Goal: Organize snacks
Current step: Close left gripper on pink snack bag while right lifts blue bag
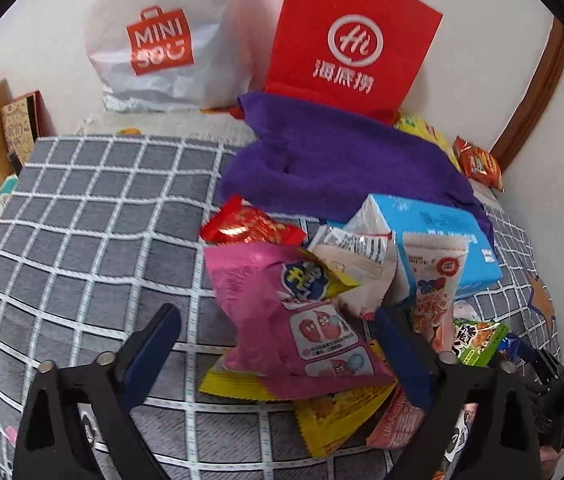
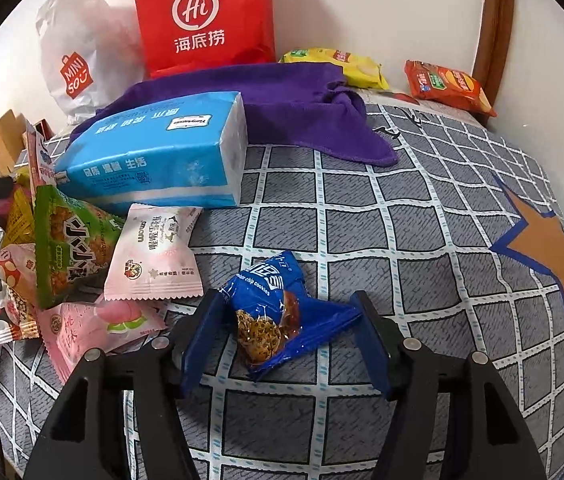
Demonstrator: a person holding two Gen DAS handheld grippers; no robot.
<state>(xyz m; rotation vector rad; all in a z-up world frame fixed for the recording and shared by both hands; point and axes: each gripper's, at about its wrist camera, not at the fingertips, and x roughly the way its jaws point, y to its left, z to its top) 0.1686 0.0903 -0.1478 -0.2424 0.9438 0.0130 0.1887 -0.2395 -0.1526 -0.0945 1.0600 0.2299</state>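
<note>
Two grippers face two different packets, and the choice of the coming move turns on which packet sits squarely between which jaws.

Right gripper (image 2: 285, 336): the blue cookie packet (image 2: 278, 312) lies on the grey checked cover (image 2: 421, 216), directly ahead of the fingers and between them. Its long axis runs slantwise, from the far-left corner near the left finger toward the near-right tail that points at the right finger. The jaws stand partly open; the left pad appears to touch or nearly touch the packet's edge, the right pad stands a little apart from the tail. I judge this no firm grip yet.

Left gripper (image 1: 278, 352): the jaws stand wide. The pink packet (image 1: 282, 320) fills the gap between them, crumpled and tilted, its long axis running away from the gripper and slightly leftward. It lies closer to the right finger, which it partly overlaps; the left finger is well apart from it. Whether either pad presses on it I cannot tell; it looks loose.

Beyond the pink packet, on the far right side, stands the blue tissue pack (image 1: 441, 240), and beyond that the purple cloth (image 1: 337, 164) and the red paper bag (image 1: 353, 40).

By my judgement the right hand is better placed: its packet is isolated, centred and low, so a plain closing would take it across its short axis.
</note>
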